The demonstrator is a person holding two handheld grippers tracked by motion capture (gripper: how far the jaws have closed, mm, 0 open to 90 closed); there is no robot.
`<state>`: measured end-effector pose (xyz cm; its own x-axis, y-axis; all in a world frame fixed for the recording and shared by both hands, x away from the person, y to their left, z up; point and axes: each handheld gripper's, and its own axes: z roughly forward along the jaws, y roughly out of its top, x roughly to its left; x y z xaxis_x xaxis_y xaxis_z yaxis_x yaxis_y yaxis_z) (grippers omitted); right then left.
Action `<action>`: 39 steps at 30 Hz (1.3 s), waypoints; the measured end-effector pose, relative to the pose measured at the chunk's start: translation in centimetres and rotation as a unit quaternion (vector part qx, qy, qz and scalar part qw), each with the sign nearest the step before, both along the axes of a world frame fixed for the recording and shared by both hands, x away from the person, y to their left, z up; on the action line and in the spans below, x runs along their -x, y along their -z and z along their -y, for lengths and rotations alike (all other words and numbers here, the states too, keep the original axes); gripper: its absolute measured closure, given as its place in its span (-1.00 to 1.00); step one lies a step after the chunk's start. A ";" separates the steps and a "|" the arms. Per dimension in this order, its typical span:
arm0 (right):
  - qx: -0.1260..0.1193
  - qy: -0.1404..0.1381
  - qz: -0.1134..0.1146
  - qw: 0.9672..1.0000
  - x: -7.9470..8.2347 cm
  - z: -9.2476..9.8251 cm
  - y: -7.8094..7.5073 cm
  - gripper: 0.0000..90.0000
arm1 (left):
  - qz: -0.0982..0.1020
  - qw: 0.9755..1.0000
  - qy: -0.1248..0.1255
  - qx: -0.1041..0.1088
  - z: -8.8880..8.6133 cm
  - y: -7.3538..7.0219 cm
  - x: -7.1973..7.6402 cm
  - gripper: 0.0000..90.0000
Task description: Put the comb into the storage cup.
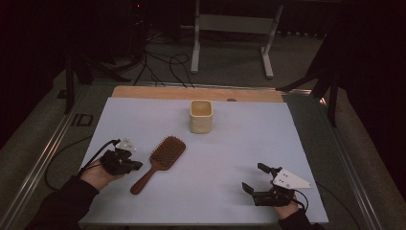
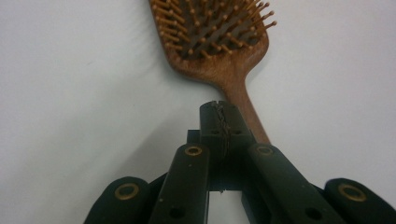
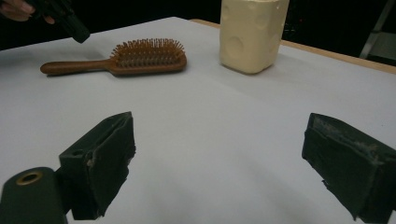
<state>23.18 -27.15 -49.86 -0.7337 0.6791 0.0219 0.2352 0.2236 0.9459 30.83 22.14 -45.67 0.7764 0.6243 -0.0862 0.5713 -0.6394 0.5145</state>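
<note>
Left gripper view | tongs (image 2: 220,122) cover hairbrush (image 2: 219,46) handle end

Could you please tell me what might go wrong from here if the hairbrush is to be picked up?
The left gripper is shut beside the hairbrush handle; advancing like that would likely push it, not grasp it. The brush lies flat, so closing could pinch the white sheet. A high swing might tip the cream cup.
</note>
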 end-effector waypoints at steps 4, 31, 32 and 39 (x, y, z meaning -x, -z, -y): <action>-0.001 0.001 0.000 1.000 0.0 0.0 0.0 -0.80 | 0.000 1.000 -0.006 0.002 0.4 -0.9 0.2 1.00; 0.001 -0.002 -0.002 1.000 0.0 -0.1 0.0 -0.80 | -0.022 0.999 -0.041 -0.013 3.7 -1.9 -0.2 0.17; 0.001 -0.002 -0.002 1.000 0.0 -0.1 0.0 -0.80 | -0.022 0.999 -0.040 -0.019 3.9 -1.8 -0.2 0.11; 0.001 -0.002 -0.002 1.000 0.0 -0.1 0.0 -0.80 | -0.026 0.999 -0.037 -0.030 4.7 -1.4 -0.4 -0.21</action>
<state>23.17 -27.03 -49.90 -0.7362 0.6763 0.0242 0.2386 0.2259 0.9445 31.19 17.46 -44.23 0.7235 0.6849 -0.0862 0.6433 -0.6237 0.4440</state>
